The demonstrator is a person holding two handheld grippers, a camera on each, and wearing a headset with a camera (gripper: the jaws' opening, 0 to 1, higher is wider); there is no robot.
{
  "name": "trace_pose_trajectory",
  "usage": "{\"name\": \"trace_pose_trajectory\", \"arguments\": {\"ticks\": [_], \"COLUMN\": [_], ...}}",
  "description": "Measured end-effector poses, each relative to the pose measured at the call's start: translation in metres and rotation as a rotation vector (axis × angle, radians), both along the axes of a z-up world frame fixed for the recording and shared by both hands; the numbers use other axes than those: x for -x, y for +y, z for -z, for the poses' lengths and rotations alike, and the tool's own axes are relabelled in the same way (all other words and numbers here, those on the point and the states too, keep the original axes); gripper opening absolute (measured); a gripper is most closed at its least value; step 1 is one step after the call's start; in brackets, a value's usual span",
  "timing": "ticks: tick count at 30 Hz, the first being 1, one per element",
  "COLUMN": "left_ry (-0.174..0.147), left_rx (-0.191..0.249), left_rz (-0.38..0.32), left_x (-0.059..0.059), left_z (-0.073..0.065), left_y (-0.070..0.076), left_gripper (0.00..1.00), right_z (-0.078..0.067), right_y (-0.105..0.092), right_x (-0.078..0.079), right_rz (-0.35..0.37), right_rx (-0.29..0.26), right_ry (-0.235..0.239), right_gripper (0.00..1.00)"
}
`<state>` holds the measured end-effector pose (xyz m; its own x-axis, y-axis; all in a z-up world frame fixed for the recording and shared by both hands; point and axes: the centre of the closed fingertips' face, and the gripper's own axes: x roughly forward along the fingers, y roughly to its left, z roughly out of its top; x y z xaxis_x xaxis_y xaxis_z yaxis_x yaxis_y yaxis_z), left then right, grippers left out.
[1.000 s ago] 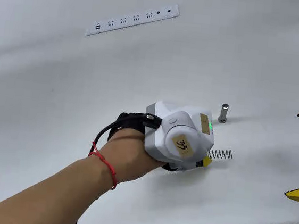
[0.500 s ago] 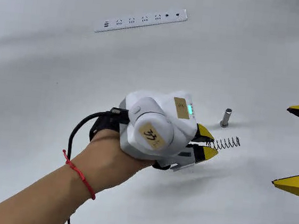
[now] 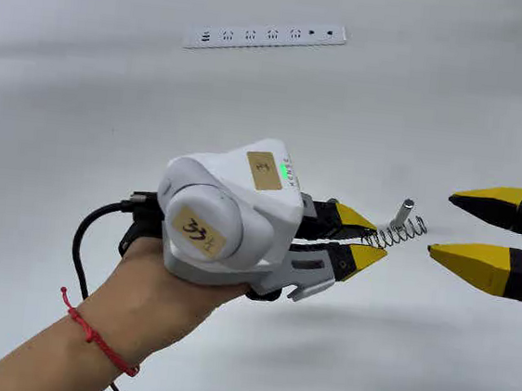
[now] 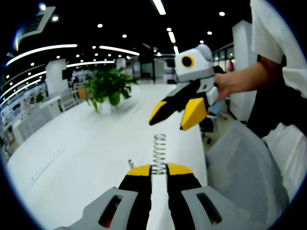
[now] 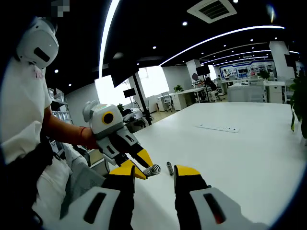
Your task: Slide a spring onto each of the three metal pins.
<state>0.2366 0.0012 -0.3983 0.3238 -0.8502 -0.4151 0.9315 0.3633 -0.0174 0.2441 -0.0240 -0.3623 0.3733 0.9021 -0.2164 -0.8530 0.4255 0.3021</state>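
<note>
A wide white table [image 3: 108,142] in a big open office carried a power strip [image 3: 265,36] at its far side and a potted plant [image 4: 108,86] farther along, under rows of ceiling lights.

The left tongs [image 3: 378,242] were pinching one end of the spring [image 3: 399,232], which stuck out to the right, clear of the table. The left gripper view showed the yellow tips pressed onto its coils. The right tongs [image 3: 440,225] hung spread just to the right of the spring's free end, not touching it. A single pin [image 3: 402,211] stood on the table just behind the spring; whether the two touched was probably not decidable from the head view.

A second earlier the spring had lain flat on the table under the left tongs. Since then it had been lifted, and the right tongs had closed in from the right edge.
</note>
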Motion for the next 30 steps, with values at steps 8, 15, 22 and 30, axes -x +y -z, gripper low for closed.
{"name": "trace_pose_trajectory", "arguments": {"ticks": [8,15,22,30], "left_ry": [0.027,0.024,0.033,0.038], "left_rx": [0.14,0.175,0.204,0.218], "left_rz": [-0.074,-0.078,-0.079,-0.074], "left_x": [-0.002,0.0,0.003,0.006], "left_z": [-0.023,-0.029,-0.033,-0.034], "left_y": [0.006,0.004,0.004,0.004], "left_gripper": [0.11,0.11,0.11,0.11], "right_z": [-0.015,-0.021,-0.027,-0.03], "right_y": [0.017,0.025,0.03,0.033], "right_x": [-0.002,0.0,0.002,0.005], "right_rz": [0.043,0.031,0.017,-0.001], "right_rx": [-0.111,-0.134,-0.151,-0.147], "right_ry": [0.073,0.085,0.097,0.097], "right_gripper": [0.27,0.2,0.14,0.12]}}
